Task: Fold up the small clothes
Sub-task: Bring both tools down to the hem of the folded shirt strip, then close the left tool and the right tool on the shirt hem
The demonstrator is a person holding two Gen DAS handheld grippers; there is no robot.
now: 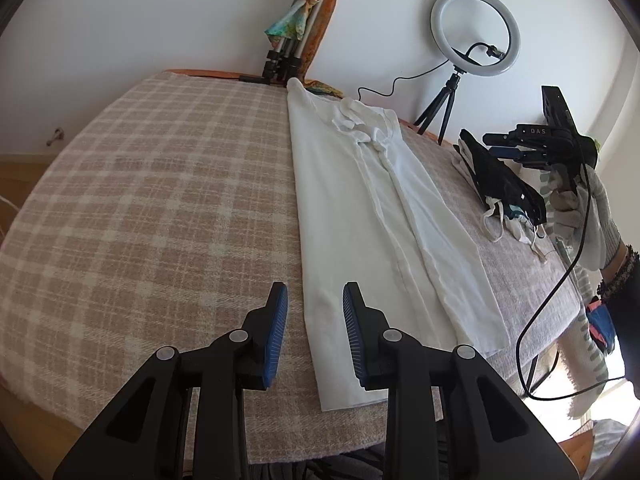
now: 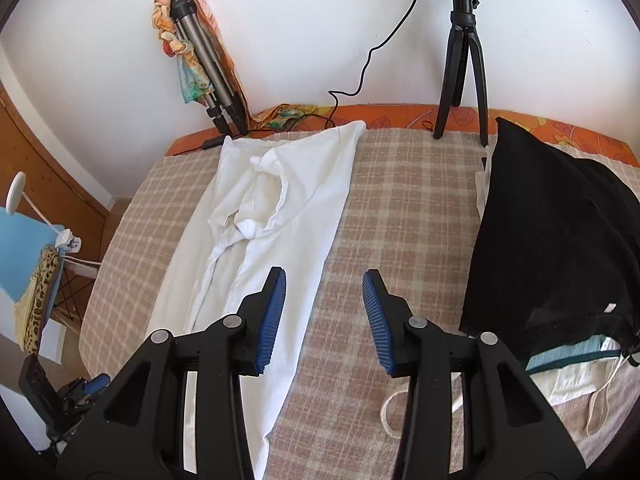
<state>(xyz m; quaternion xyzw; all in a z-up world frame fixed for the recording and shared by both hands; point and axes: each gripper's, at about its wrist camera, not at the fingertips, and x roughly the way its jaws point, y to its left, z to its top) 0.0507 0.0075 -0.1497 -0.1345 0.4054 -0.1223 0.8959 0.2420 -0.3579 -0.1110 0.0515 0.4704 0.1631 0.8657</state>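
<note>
A white garment (image 1: pixel 360 216) of thin, soft knit lies folded into a long narrow strip on the checked blanket (image 1: pixel 140 200), its sides turned in so they meet along a central ridge and its sleeves bunched in small crumpled knots near the far end. The blanket is a woolly weave in beige and cream plaid, spread over a mattress with an orange leaf-print cover (image 2: pixel 400 116) that shows only along the far edge, by the wall.

The left gripper (image 1: pixel 315 312) hangs over the near end of the white garment, its blue ribbed pads (image 1: pixel 276 332) set a modest way apart — nothing is between them. The right gripper (image 2: pixel 324 312) stands to the right of the garment with its jaws somewhat wider, also empty; bare blanket shows through the gap. In the left wrist view that gripper is gripped by a gloved hand (image 1: pixel 576 208) (pale knit fabric), a black cable (image 1: pixel 560 280) trailing below it.

Right of the white garment, apart from it, sits a pile of clothes (image 2: pixel 552 232): a black, faintly sheer piece on top, with a light blue layer and white cloth with cords showing beneath its near edge.

Beyond the garment's far end, a ring light (image 1: pixel 476 32) on a small black tripod (image 2: pixel 464 64) stands at the mattress edge, and a folded metal tripod (image 2: pixel 204 64) wrapped in a colourful scarf leans on the plain white wall. Wooden floor and a light blue panel (image 2: pixel 24 256) show off to the left.
</note>
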